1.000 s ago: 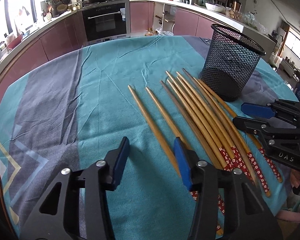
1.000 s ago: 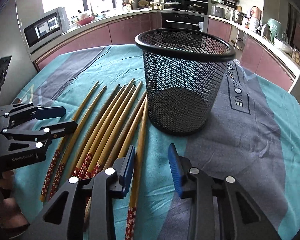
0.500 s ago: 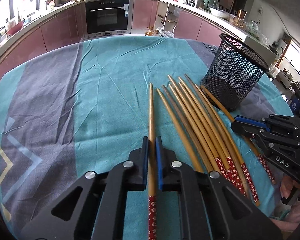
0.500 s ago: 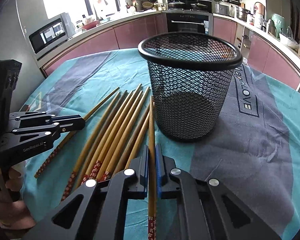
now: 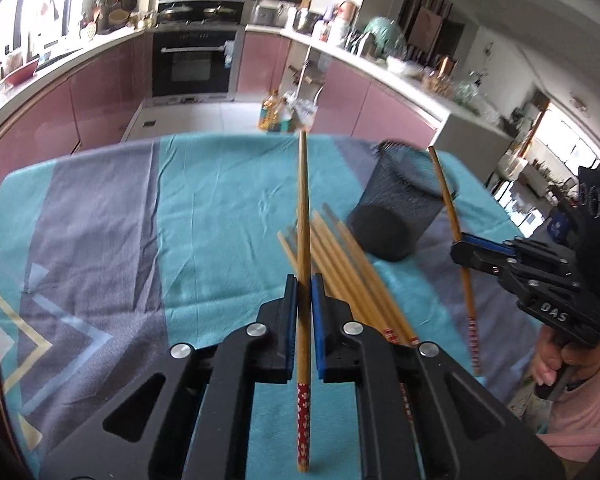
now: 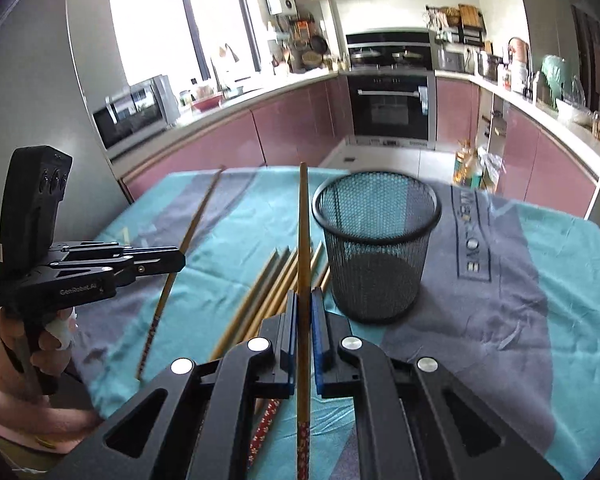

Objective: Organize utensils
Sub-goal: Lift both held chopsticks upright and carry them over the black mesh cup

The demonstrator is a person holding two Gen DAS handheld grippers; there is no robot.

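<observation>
Left wrist view: left gripper (image 5: 304, 280) jaws closed on one bamboo chopstick (image 5: 303, 216), pinched along its shaft; red flowered end hangs toward the camera, plain tip points up and away, clear of the cloth. Just right of it, the loose chopsticks (image 5: 340, 248) lie fanned on the teal and grey tablecloth (image 5: 204, 200). Black mesh cup (image 5: 400, 208) stands upright beyond them.

Right wrist view: right gripper (image 6: 305, 296) jaws clamped on a second chopstick (image 6: 303, 224), also lifted off the cloth, tip raised beside the mesh cup's rim. Remaining chopsticks lie just left of the cup's base. A hand (image 6: 40, 332) grips the left tool's handle at the frame's left edge.
</observation>
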